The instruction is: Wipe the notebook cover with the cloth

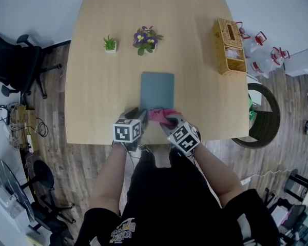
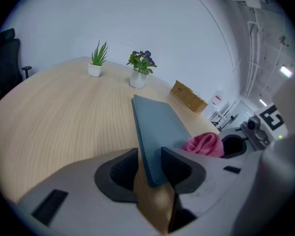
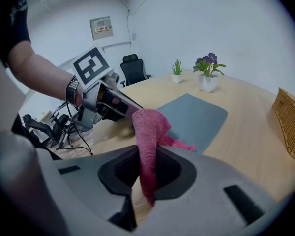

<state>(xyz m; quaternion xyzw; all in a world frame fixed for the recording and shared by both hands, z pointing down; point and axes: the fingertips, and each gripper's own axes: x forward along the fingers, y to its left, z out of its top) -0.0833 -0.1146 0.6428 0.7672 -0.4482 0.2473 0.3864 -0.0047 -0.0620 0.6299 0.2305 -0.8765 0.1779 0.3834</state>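
The notebook (image 1: 157, 90) is a plain slate-blue rectangle with rounded corners. It lies closed near the middle of the pale wooden worktop (image 1: 92, 86), its long sides running from 6 to 12 o'clock in the head view. The cover is matte, with no print that can be seen.

The left gripper (image 1: 140, 117) has its jaws clamped on the notebook's near edge at the 7 o'clock corner. In the left gripper view (image 2: 150, 168) that corner stands between the two dark pads and seems tipped up a little off the wood, though the wide-angle lens makes this hard to judge.

The cloth (image 1: 159, 115) is pink and knitted-looking, bunched at the notebook's 6 o'clock edge. The right gripper (image 1: 170, 121) has its jaws closed on it. In the right gripper view (image 3: 145, 173) a fold of the cloth (image 3: 148, 132) rises between the pads and a tail hangs below them, just short of the notebook (image 3: 194, 117).

From the notebook, a small green plant (image 1: 110, 44) stands at 11 o'clock and a purple-flowered plant (image 1: 146, 39) at 12, both well apart from it. A wicker basket (image 1: 228, 47) sits at 2 o'clock near the worktop's edge. Off the worktop are an office chair (image 1: 10, 60) at 9 o'clock and water jugs (image 1: 256, 50) at 2 o'clock.

Only the two grippers crowd the notebook's near edge.
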